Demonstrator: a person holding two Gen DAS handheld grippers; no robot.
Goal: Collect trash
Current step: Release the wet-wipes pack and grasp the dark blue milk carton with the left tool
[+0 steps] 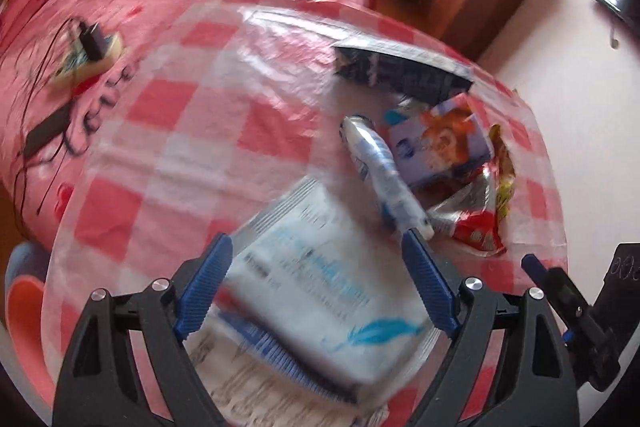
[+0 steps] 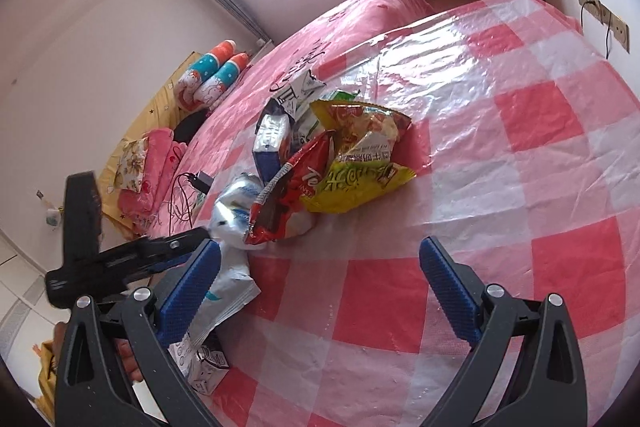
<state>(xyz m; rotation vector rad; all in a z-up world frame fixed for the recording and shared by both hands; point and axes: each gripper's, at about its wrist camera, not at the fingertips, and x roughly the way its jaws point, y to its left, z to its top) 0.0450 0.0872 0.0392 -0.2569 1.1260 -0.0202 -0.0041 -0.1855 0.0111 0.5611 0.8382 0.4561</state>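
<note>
Lying loose on checkered cloth (image 2: pixel 520 131): wrappers (image 2: pixel 352 163), no container.

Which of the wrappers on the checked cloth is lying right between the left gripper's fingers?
The white packet with blue print. It lies between the open left gripper, while the other wrappers sit farther off in a heap.

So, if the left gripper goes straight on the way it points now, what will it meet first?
Most likely the white and blue wipes pack, which lies between the open fingers of the left gripper. The picture is blurred, so the remaining gap is unclear.
</note>
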